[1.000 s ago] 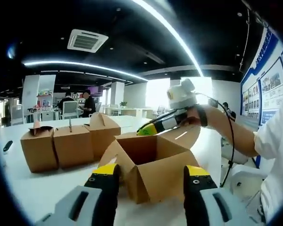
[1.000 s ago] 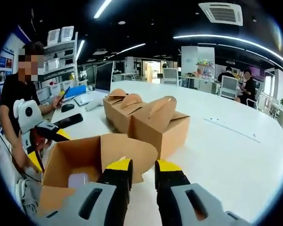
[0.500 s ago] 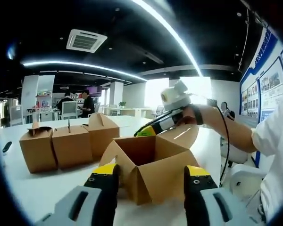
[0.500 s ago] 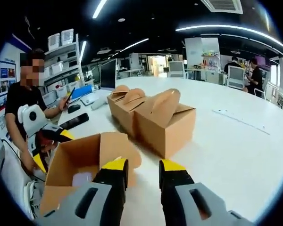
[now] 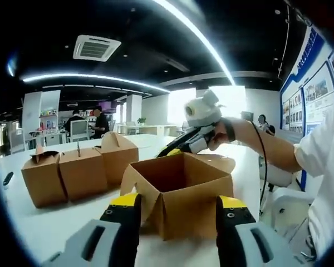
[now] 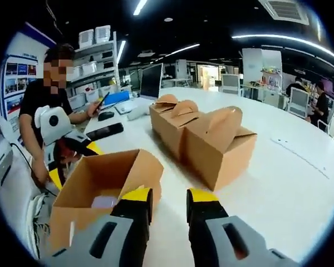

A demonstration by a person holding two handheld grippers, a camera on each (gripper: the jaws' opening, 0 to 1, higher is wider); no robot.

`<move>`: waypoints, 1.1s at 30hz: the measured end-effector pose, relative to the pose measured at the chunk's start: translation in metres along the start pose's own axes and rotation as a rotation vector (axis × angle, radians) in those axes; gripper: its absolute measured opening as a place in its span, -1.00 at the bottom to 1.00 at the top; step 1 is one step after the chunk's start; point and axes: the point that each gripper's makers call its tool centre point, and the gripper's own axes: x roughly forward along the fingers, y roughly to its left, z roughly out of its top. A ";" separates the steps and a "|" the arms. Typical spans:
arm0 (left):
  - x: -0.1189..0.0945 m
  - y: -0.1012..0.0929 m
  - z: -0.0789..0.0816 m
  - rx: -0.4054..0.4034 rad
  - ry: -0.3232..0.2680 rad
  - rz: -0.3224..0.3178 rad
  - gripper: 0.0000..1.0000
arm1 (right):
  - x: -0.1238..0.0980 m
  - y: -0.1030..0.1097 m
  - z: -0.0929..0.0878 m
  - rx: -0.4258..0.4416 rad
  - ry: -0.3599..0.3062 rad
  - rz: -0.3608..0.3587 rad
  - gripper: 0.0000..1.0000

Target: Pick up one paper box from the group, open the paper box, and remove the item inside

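Starting at the left of the left gripper view, you have three closed brown cardboard boxes with carry-handle tops (image 5: 78, 169) standing in a row, touching one another, on the white bench (image 5: 39, 222). Just beside them, toward the middle, stands the brown paper box you picked out (image 5: 178, 192), its flaps spread and its top open. Your left tool (image 5: 177, 207) sits before it with jaws apart, gripping nothing, one jaw to each side of the near corner. Farther right, your right tool (image 5: 175, 151) reaches in over the far rim; in the right gripper view (image 6: 168, 201) its jaws stand slightly apart and hold nothing. That view looks down into the opened box (image 6: 94, 183), where a pale lilac item (image 6: 103, 201) lies on the bottom. Judging from this, picking and opening are done; the removal is left. You would next need to lower the right tool into the box and close on the item.
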 end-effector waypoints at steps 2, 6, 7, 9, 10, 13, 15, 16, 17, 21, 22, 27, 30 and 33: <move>0.000 0.000 0.000 0.004 0.001 -0.001 0.11 | -0.001 0.000 -0.002 0.013 -0.003 0.002 -0.49; -0.002 0.000 0.001 0.006 -0.002 -0.006 0.13 | -0.003 0.000 -0.005 0.038 -0.009 0.007 -0.49; -0.003 0.000 0.001 0.003 -0.005 -0.010 0.13 | -0.004 0.000 -0.006 0.049 -0.011 0.008 -0.49; -0.004 0.001 0.000 -0.004 0.001 -0.007 0.15 | -0.006 -0.001 -0.007 0.058 -0.013 0.018 -0.49; -0.004 0.001 0.000 -0.001 0.002 -0.007 0.16 | -0.008 -0.001 -0.006 0.066 -0.019 0.028 -0.49; -0.007 0.001 0.002 0.000 -0.002 -0.014 0.20 | -0.012 -0.003 -0.008 0.110 -0.035 0.043 -0.48; -0.009 0.002 0.003 -0.007 -0.002 -0.016 0.20 | -0.015 -0.003 -0.010 0.112 -0.036 0.037 -0.48; -0.010 0.002 0.003 -0.010 0.002 -0.016 0.21 | -0.016 -0.003 -0.010 0.112 -0.039 0.036 -0.48; -0.011 0.002 0.003 -0.010 0.003 -0.017 0.21 | -0.017 -0.001 -0.011 0.115 -0.043 0.041 -0.48; -0.015 0.004 0.002 -0.012 0.013 -0.013 0.21 | -0.020 0.005 -0.014 0.115 -0.051 0.060 -0.48; -0.016 0.005 0.002 -0.011 0.016 -0.010 0.22 | -0.022 0.006 -0.014 0.112 -0.051 0.061 -0.48; -0.026 0.016 0.000 -0.002 0.035 0.027 0.22 | -0.027 0.018 -0.016 0.094 -0.059 0.074 -0.49; -0.033 0.025 -0.002 0.012 0.056 0.076 0.20 | -0.030 0.025 -0.018 0.079 -0.056 0.081 -0.49; -0.040 0.030 0.000 0.026 0.060 0.093 0.13 | -0.031 0.030 -0.020 0.066 -0.053 0.084 -0.49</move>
